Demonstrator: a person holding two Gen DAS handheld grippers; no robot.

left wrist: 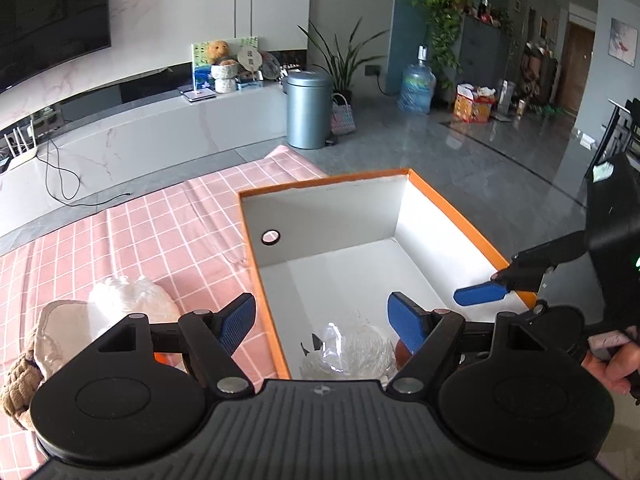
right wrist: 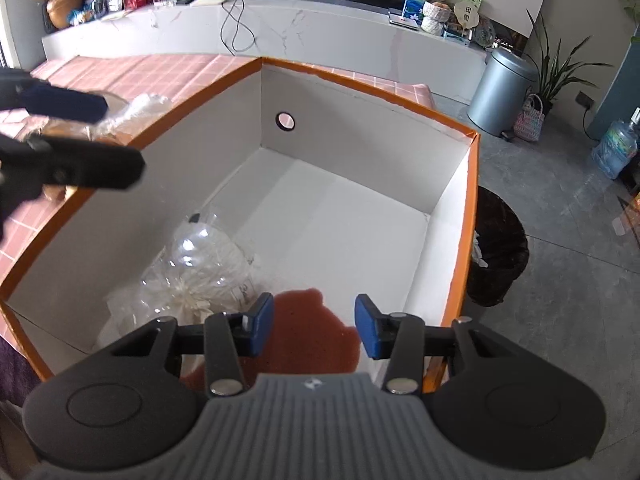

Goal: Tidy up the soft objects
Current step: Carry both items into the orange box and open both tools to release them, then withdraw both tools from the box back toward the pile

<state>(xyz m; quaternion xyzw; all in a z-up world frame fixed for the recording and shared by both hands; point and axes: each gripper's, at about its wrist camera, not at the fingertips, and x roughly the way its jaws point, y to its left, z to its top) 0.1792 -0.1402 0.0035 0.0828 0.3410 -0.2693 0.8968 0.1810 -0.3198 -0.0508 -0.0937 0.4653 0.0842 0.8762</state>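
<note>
Pink checked cloth [left wrist: 160, 232] covers the table; grey tiled floor beyond.

Left to right, left wrist view: a brown knitted soft toy [left wrist: 20, 384], cut off by the frame at the table's left edge; a beige soft item [left wrist: 60, 332] and a white fluffy bundle [left wrist: 124, 300] just beside it, both partly hidden behind the claw body. Left claw [left wrist: 322, 322]: jaws wide apart, nothing between the pads, straddling the near-left wall of the orange-edged box [left wrist: 256, 280]. No earlier frame for comparison.

Inside the box, near corner: a clear plastic-wrapped white soft item [right wrist: 200, 272] lies on the box floor; contents hard to make out through glare. Just beside it, a reddish-brown soft item [right wrist: 304, 328], its near part hidden by the right claw body.

Right claw [right wrist: 315, 326]: jaws partly open, hovering over the reddish-brown item; contact cannot be told. A hand [left wrist: 616, 364] grips its handle.
</note>
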